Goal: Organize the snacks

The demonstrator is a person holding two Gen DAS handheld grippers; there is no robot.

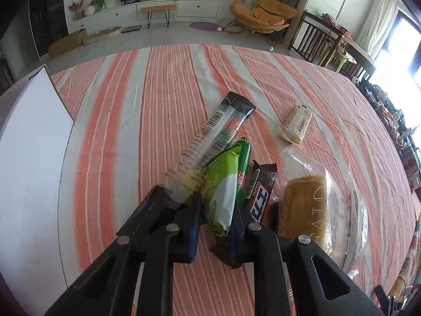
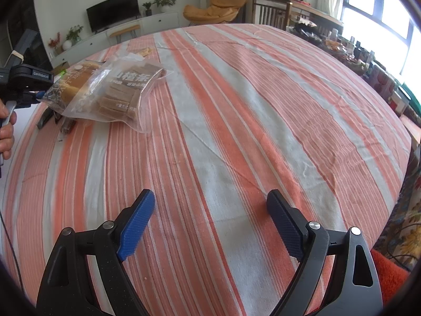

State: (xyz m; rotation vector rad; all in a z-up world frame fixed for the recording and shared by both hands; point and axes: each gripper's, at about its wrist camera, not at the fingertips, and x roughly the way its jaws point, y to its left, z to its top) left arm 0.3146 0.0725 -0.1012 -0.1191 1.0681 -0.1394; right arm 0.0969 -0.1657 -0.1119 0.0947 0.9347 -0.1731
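Two of our black two-finger grippers show: the left gripper [image 1: 214,210] is clamped on a light-green and white snack packet [image 1: 222,192] over the orange-striped tablecloth [image 1: 158,105]. Its pads hide the packet's lower end and part of a brown chocolate bar [image 1: 260,192]. The right gripper [image 2: 210,210] hangs with jaws wide apart, holding nothing.

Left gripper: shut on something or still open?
Shut. The left gripper has its blue pads pressed on both sides of the light green snack packet; its far end overlaps the other snacks.

Snack packets [image 1: 223,179] clustered on tablecloth [image 1: 158,105]; bread bag [image 1: 315,202] right of them; small packet [image 1: 294,125] behind
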